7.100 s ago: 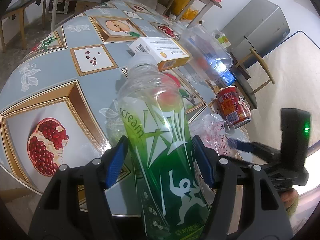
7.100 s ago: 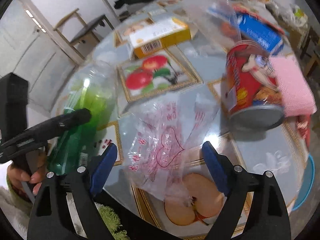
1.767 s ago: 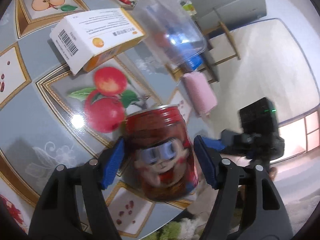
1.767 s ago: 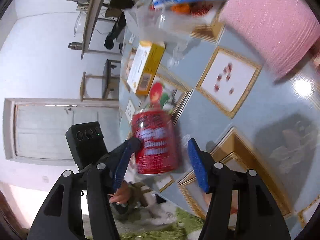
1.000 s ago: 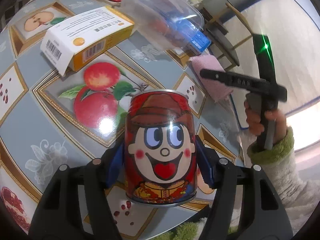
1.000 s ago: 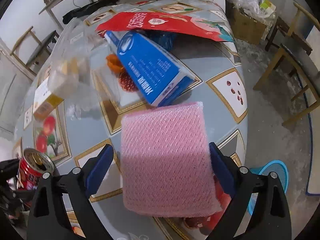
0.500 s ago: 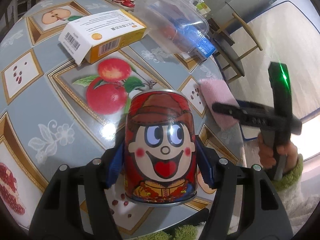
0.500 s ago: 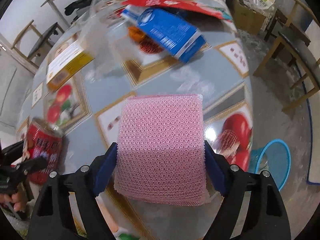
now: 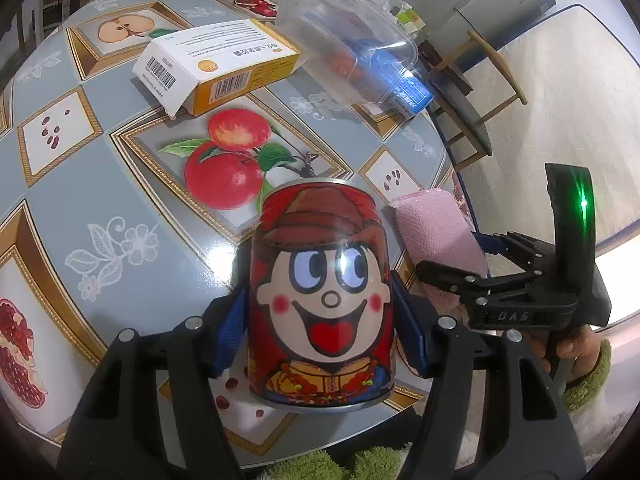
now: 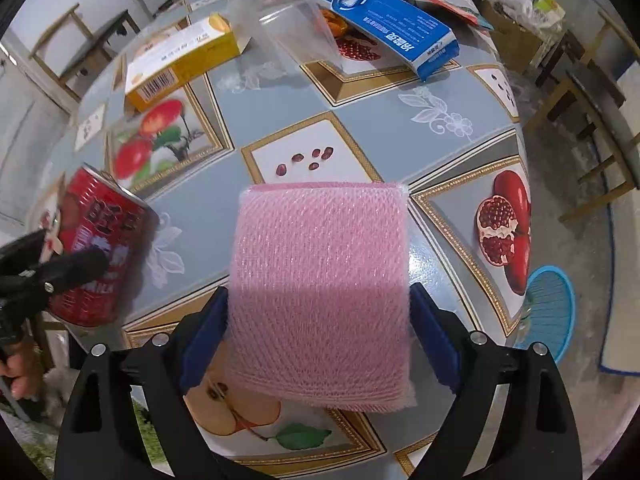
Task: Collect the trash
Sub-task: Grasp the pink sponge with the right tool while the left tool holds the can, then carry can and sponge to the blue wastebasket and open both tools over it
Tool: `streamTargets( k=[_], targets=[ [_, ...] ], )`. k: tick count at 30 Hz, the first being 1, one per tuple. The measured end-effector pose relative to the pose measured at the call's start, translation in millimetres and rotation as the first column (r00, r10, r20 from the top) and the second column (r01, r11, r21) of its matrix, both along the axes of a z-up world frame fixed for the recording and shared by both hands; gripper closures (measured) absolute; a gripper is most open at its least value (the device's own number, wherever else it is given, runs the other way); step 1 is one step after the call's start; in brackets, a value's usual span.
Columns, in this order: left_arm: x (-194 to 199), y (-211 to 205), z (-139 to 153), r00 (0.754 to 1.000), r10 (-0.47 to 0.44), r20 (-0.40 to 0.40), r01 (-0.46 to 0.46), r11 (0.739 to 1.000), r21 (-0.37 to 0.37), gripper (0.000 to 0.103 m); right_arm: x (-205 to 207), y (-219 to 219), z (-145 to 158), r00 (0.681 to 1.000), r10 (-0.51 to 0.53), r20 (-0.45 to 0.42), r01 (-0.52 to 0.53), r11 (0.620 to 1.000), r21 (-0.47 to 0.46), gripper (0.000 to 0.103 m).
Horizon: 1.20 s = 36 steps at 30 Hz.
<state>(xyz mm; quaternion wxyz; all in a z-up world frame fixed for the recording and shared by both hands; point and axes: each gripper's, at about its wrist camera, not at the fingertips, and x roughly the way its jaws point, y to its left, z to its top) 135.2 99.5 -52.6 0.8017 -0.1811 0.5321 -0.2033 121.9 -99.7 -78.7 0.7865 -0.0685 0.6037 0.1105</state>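
Observation:
My left gripper (image 9: 320, 328) is shut on a red can with a cartoon face (image 9: 322, 292) and holds it upright at the near edge of the table (image 9: 80, 184). The can also shows in the right wrist view (image 10: 96, 252) at the left. My right gripper (image 10: 320, 320) is shut on a pink foam net sleeve (image 10: 320, 280) above the table's near edge (image 10: 460, 160). The sleeve also shows in the left wrist view (image 9: 436, 236), right of the can.
A yellow and white carton (image 9: 216, 64), a clear plastic container (image 9: 348, 36) and a blue box (image 10: 392, 32) lie farther back on the table. A blue basket (image 10: 548, 304) stands on the floor at the right. Wooden chairs (image 10: 592, 80) stand beyond it.
My right gripper has drawn the pink sleeve back towards the table's near edge, closer to the can. My left gripper still holds the can in about the same place.

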Motion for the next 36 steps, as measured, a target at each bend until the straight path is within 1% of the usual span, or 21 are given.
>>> streamTargets(
  k=[4, 7, 12, 18, 21, 28, 36],
  targets=[
    [-0.8, -0.6, 0.1, 1.000, 0.000, -0.001, 0.000, 1.000, -0.001, 0.041, -2.6, 7.3, -2.1, 1.000, 0.004, 0.007, -0.004, 1.000, -0.018, 0.015],
    [0.9, -1.5, -2.0, 1.000, -0.011, -0.016, 0.011, 1.000, -0.011, 0.041, -3.0, 13.1, -3.4, 1.000, 0.008, 0.012, -0.008, 1.000, -0.025, 0.014],
    [2.3, -3.0, -1.4, 1.000, -0.017, -0.005, 0.017, 1.000, -0.007, 0.041, -4.3, 17.9, -2.8, 1.000, 0.009, 0.026, -0.007, 0.999, -0.044, 0.014],
    [0.3, 0.1, -1.1, 1.000, -0.008, 0.003, 0.008, 1.000, -0.011, 0.041, -11.8, 16.2, 0.5, 0.999, -0.013, 0.048, 0.014, 1.000, -0.026, 0.015],
    [-0.3, 2.3, -0.2, 1.000, -0.001, 0.009, 0.001, 1.000, -0.005, 0.041, -14.5, 10.5, 0.8, 0.998, -0.027, 0.063, 0.029, 0.999, -0.028, 0.022],
    [-1.5, 2.3, 4.7, 1.000, 0.006, 0.028, -0.006, 1.000, 0.003, 0.041, -20.9, 6.3, 2.7, 0.996, -0.044, 0.077, 0.045, 0.999, -0.018, 0.024],
    [-4.9, 2.5, 9.0, 0.999, 0.002, 0.052, -0.002, 1.000, 0.002, 0.041, -20.4, -0.1, 9.6, 0.994, -0.069, 0.090, 0.068, 0.998, 0.016, 0.025]
  ],
)
